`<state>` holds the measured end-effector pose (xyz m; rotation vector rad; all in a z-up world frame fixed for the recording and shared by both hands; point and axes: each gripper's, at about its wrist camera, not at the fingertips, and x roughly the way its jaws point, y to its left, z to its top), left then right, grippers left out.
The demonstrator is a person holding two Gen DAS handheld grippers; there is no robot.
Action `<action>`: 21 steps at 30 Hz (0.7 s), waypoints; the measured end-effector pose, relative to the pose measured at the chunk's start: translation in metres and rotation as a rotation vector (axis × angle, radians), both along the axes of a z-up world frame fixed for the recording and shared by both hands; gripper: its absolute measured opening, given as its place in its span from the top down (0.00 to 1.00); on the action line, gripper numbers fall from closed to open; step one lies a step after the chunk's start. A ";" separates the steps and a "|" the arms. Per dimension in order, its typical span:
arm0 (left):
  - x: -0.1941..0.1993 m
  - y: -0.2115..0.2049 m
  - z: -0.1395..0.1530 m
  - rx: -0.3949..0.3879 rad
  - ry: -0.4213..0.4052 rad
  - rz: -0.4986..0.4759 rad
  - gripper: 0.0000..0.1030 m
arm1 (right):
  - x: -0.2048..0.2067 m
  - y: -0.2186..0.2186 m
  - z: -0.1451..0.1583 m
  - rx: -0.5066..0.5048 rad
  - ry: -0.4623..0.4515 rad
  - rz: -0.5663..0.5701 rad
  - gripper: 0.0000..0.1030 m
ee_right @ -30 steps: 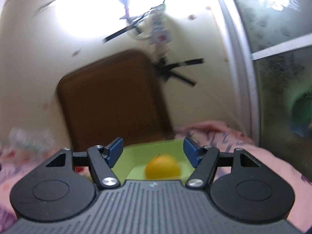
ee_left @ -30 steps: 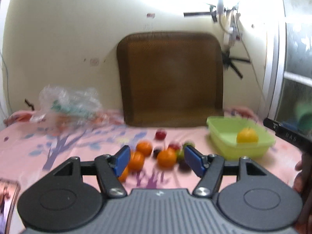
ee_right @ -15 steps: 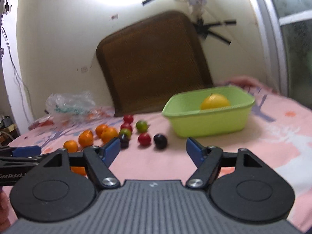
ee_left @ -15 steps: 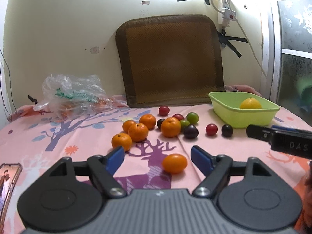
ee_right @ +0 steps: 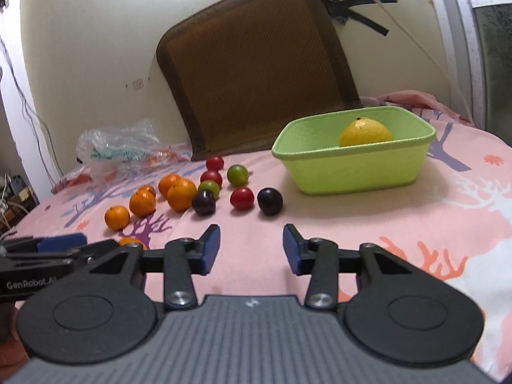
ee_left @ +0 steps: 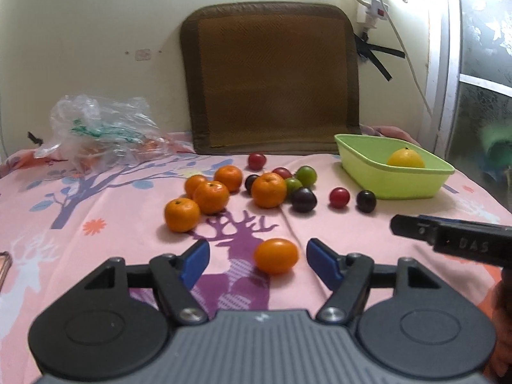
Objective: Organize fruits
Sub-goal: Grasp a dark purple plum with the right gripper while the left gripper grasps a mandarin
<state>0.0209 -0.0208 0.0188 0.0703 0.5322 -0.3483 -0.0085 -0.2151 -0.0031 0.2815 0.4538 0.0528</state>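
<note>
Several oranges (ee_left: 209, 196) and small red, green and dark plums (ee_left: 303, 199) lie scattered on the pink bedsheet. One lone orange (ee_left: 276, 255) rests just ahead of my left gripper (ee_left: 258, 262), which is open around empty air. A light green tub (ee_right: 353, 153) holds a single yellow orange (ee_right: 365, 132). My right gripper (ee_right: 251, 249) hangs open and empty, short of a dark plum (ee_right: 269, 201) and a red plum (ee_right: 242, 198). The right gripper's body (ee_left: 454, 240) shows at the right edge of the left wrist view.
A brown cushion (ee_left: 270, 78) leans on the wall at the back. A crumpled clear plastic bag (ee_left: 99, 131) lies at the back left. A phone's corner (ee_left: 3, 268) sits at the left edge. A window frame (ee_left: 448, 64) stands on the right.
Both grippers pulled back and down from the tub toward the near side of the bed. The yellow orange stays in the tub. Both stay open.
</note>
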 end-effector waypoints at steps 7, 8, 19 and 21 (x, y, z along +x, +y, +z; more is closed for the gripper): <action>0.015 -0.012 -0.009 0.016 0.041 -0.026 0.39 | 0.035 -0.010 0.006 -0.091 0.043 0.029 0.58; 0.016 -0.013 -0.011 0.018 0.049 -0.026 0.39 | 0.042 -0.010 0.005 -0.105 0.057 0.038 0.58; 0.032 -0.011 -0.017 0.013 0.103 -0.026 0.51 | 0.084 -0.003 -0.003 -0.179 0.142 0.083 0.59; 0.033 -0.013 -0.017 0.014 0.098 -0.043 0.60 | 0.084 -0.003 -0.004 -0.183 0.147 0.080 0.69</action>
